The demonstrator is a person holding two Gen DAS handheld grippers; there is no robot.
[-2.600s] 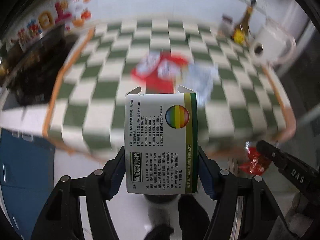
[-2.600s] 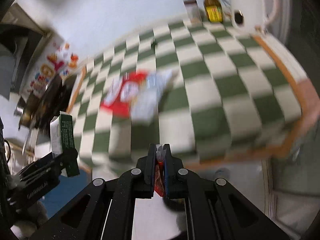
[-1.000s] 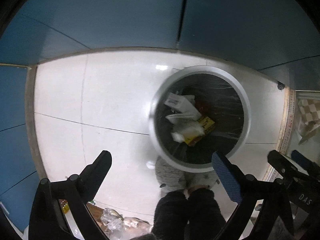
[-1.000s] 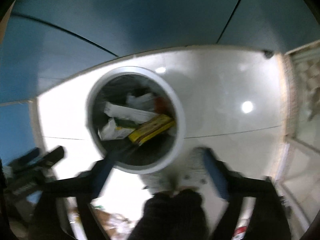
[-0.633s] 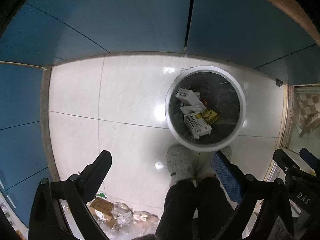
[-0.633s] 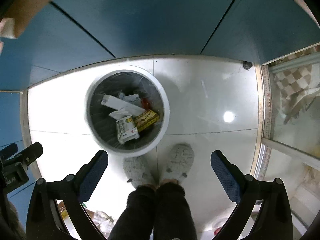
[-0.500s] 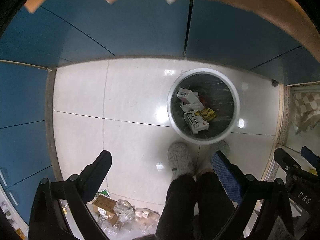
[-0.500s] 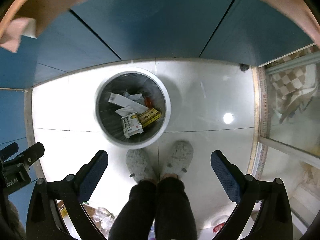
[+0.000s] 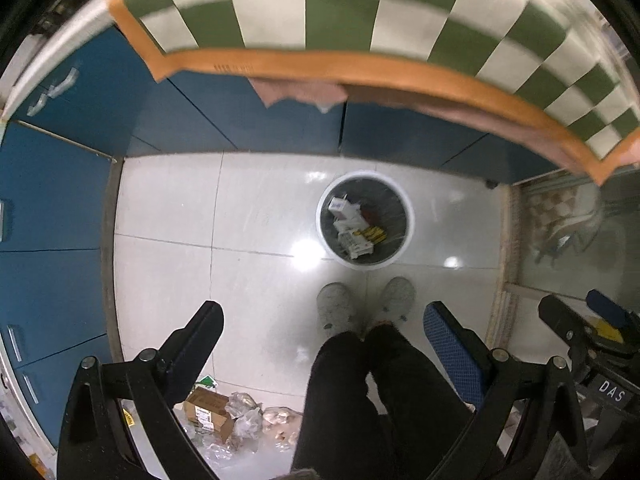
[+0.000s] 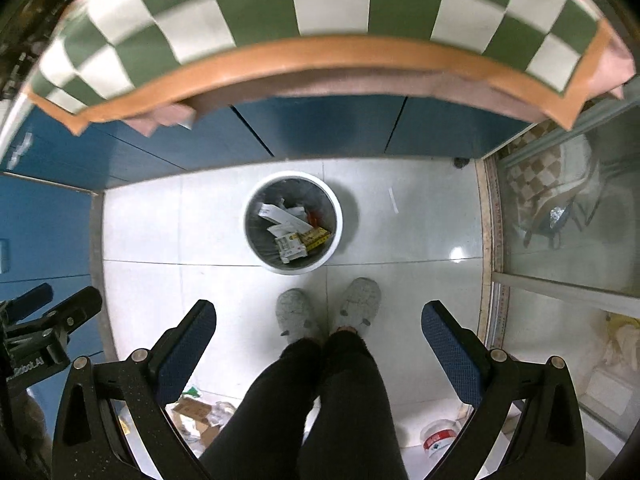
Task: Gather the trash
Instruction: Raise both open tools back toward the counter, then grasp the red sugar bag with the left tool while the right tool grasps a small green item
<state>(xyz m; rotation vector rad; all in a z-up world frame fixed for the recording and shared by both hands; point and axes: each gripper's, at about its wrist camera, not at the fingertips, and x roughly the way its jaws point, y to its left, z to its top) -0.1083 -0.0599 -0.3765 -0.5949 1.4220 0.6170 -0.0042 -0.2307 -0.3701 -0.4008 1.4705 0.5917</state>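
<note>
A round white trash bin (image 9: 405,236) stands on the pale floor below the counter; it also shows in the right wrist view (image 10: 338,224). Inside it lie white cartons (image 9: 354,242), a yellow box (image 10: 316,236) and a red wrapper (image 10: 314,217). My left gripper (image 9: 324,330) is open and empty, high above the floor. My right gripper (image 10: 318,326) is open and empty too, at about the same height. The right gripper shows at the lower right of the left wrist view (image 9: 580,316), and the left gripper shows at the left edge of the right wrist view (image 10: 44,308).
The green-and-white checked tablecloth (image 9: 340,12) with an orange border covers the counter above blue cabinet doors (image 9: 60,208). The person's legs and grey slippers (image 10: 292,316) stand just before the bin. Loose trash and a cardboard box (image 9: 210,408) lie on the floor at lower left.
Both grippers have risen away from the bin, which looks smaller now. The counter's checked cloth has come into view at the top. Earlier, the held carton and red wrapper were let go into the bin.
</note>
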